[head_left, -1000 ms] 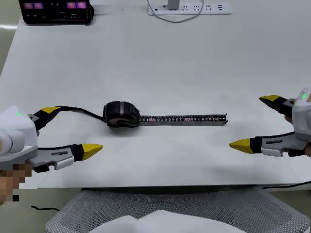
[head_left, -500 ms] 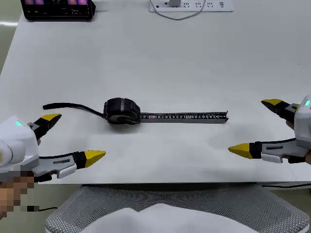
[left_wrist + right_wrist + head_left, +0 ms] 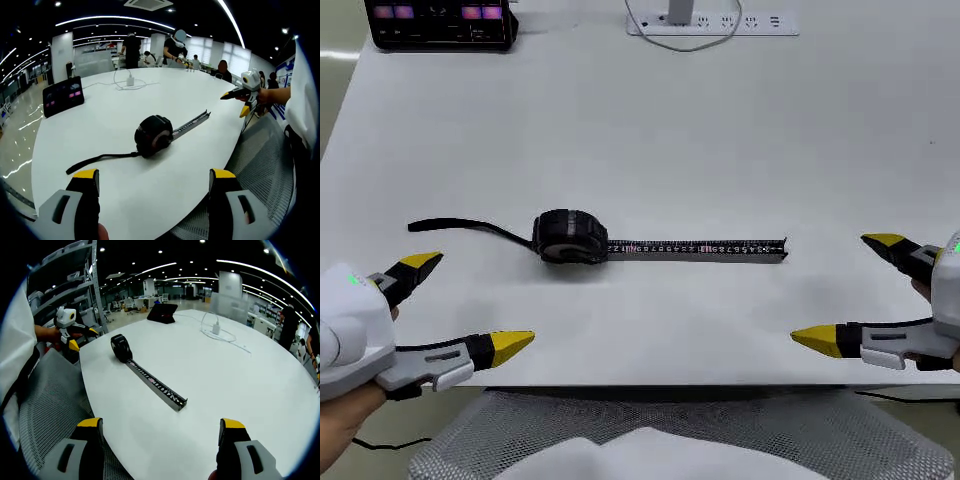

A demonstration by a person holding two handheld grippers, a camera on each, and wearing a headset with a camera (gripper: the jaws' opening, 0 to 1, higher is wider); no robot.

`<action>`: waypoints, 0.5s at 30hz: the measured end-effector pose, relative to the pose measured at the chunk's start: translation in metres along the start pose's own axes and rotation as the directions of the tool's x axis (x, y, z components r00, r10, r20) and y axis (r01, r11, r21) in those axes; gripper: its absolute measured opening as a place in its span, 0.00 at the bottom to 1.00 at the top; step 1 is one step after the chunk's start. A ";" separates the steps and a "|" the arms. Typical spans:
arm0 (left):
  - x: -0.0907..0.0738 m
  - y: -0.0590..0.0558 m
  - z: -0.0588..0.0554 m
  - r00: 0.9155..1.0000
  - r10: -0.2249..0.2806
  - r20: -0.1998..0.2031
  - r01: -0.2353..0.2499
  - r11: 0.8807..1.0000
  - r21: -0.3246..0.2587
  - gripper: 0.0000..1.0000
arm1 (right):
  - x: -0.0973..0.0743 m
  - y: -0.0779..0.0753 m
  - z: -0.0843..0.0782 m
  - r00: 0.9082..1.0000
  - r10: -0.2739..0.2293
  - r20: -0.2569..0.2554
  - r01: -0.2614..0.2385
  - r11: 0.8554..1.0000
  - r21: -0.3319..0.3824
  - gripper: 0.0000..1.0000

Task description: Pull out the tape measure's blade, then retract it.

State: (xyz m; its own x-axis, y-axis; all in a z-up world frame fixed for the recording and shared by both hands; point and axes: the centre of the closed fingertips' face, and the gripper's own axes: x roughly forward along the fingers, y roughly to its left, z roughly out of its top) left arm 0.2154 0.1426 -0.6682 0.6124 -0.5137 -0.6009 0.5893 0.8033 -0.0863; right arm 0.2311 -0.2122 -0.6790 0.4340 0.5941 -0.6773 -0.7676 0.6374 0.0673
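White tabletop (image 3: 720,150) carries the tape measure (image 3: 570,237) near its middle, with the blade (image 3: 698,246) drawn out and lying flat. Left gripper (image 3: 486,297) and right gripper (image 3: 829,288) hover well apart from it, jaws spread — holding nothing. Step in hand, by judgement: retraction. The next move calls for gripping the tape measure and letting the blade run back in.

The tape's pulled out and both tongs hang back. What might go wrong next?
The blade lies extended with nothing holding the case; released, it may whip back and skid the case across the table. The left tongs and right tongs are open and clear of it; a grab on the left might catch the strap instead.
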 end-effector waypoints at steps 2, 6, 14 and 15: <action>0.000 0.000 -0.002 1.000 0.001 -0.002 -0.001 1.000 -0.007 0.89 | -0.002 0.001 -0.002 1.000 -0.005 0.003 0.005 1.000 0.008 0.95; 0.000 -0.001 -0.001 1.000 -0.001 0.004 0.001 1.000 -0.020 0.89 | -0.002 0.002 -0.005 1.000 -0.007 0.001 0.007 1.000 0.021 0.95; 0.002 0.000 0.003 1.000 0.004 0.009 -0.004 1.000 -0.015 0.88 | 0.000 0.000 -0.003 1.000 -0.006 0.008 0.006 1.000 0.028 0.96; 0.002 0.000 0.003 1.000 0.004 0.010 -0.003 1.000 -0.018 0.88 | 0.000 -0.001 -0.003 1.000 -0.006 0.007 0.006 1.000 0.025 0.96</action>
State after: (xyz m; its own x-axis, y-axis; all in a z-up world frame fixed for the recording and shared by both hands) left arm 0.2180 0.1408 -0.6673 0.6196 -0.5138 -0.5934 0.5778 0.8102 -0.0981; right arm 0.2299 -0.2143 -0.6813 0.4420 0.5934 -0.6726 -0.7526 0.6534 0.0818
